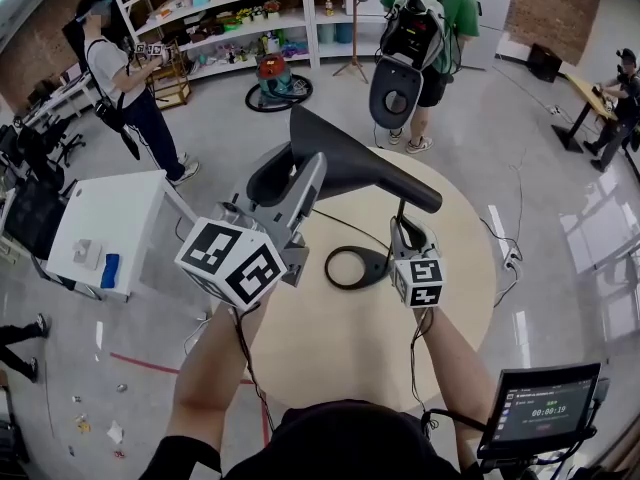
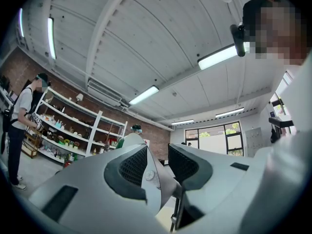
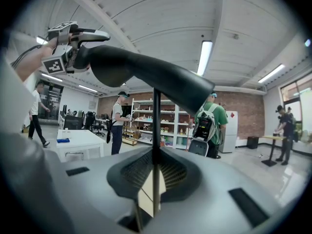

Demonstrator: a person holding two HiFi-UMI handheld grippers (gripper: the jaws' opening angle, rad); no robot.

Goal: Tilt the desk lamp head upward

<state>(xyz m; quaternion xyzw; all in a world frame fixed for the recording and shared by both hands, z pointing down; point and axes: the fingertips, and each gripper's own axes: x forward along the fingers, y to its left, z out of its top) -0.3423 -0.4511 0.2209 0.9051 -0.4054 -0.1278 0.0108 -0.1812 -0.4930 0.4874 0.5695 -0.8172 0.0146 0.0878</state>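
On the round bench (image 1: 340, 348) right under me: right claw (image 3: 155, 172) is pressed together on the lamp stem (image 3: 156, 126), low down, just above the lamp base (image 1: 376, 268). The stem runs upright between the pads.

Left claw (image 1: 290, 173) sits higher and is pinching the left end of the desk lamp head (image 1: 370, 168). Its own view shows the head's thin edge wedged between the two pads.

The head is black, long and slanted. The end I hold is high, and the other end dips down to the right, past the stem. The base is a black ring lying flat on the wood. A thin black cable (image 1: 350, 226) lies on the bench just behind it.

A small screen (image 1: 540, 408) on a stand is at my lower right, beside the bench edge. A white table (image 1: 110, 213) is off to the left, apart from the bench, with a blue item (image 1: 110, 268) on it.

Further out, a person in a green shirt (image 1: 440, 8) with a backpack stands beyond the bench on the grey floor. A person in a white top (image 1: 112, 73) is at far left, near the white shelving (image 1: 230, 18) along the brick wall. The shelves are full of small stuff, too small to identify. Another person (image 1: 622, 93) is at a small table at far right.
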